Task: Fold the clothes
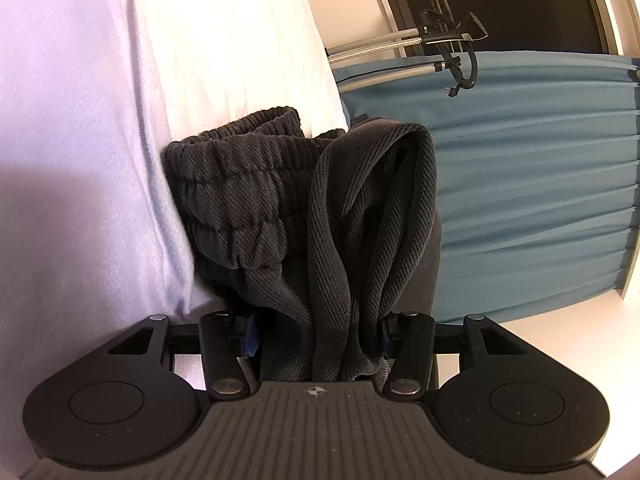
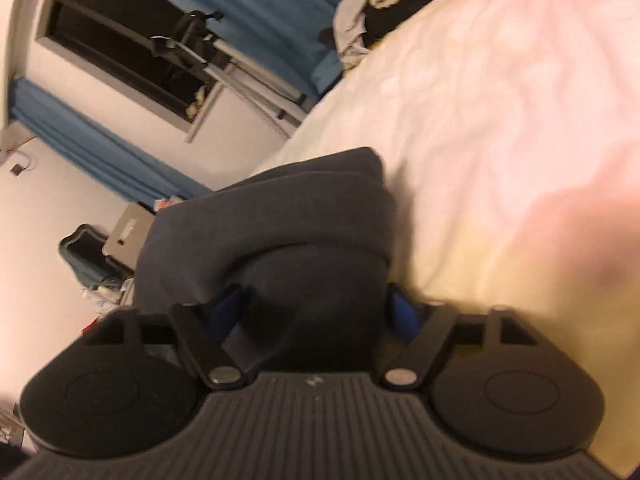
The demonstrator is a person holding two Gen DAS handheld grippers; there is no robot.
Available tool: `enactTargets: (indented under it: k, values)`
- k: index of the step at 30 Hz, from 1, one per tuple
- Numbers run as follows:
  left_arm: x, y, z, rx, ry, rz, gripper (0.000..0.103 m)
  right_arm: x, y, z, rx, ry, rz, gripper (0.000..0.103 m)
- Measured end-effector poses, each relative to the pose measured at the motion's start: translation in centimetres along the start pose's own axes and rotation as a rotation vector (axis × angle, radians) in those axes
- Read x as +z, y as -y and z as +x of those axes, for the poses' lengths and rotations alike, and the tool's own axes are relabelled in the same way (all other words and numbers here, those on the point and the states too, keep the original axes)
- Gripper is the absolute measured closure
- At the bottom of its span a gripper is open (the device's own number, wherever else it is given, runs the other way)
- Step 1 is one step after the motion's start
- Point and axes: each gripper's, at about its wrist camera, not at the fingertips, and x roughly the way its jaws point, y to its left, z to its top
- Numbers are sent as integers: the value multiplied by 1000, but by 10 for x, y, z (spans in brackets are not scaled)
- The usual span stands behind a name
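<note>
Bunched dark trousers (image 1: pixel 304 220) fill the gap between the left tool's (image 1: pixel 316 336) pads, lying against the pale bed (image 1: pixel 100 120). Dark folded cloth (image 2: pixel 288 216) blocks the right tool (image 2: pixel 316 312) ahead. The bedcover (image 2: pixel 500 120) to its right lies open; blue curtains (image 1: pixel 540 180) close the far side.

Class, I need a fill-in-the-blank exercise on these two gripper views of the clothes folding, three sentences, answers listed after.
1. The left hand-held gripper grips a garment of ____ colour.
2. The curtain behind it is ____.
3. The garment's gathered, stretchy edge is its ____.

Missing words: black; blue; waistband
</note>
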Motion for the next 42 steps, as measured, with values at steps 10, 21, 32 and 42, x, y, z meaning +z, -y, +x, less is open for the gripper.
enactTargets:
  k: [10, 21, 32, 42]
  values:
    - [-3, 14, -13, -24, 51, 66, 67, 7, -26, -11, 7, 106, -39, 73]
    - [-33, 71, -46, -145, 35, 139, 70, 36, -79, -117, 71, 245, -182, 75]
    - [-119, 199, -5, -234, -67, 305, 70, 106, -21, -263, 31, 384, -156, 75]
    - [-260, 253, 121, -310, -294, 456, 70, 148, 113, -379, -185, 491, -151, 75]
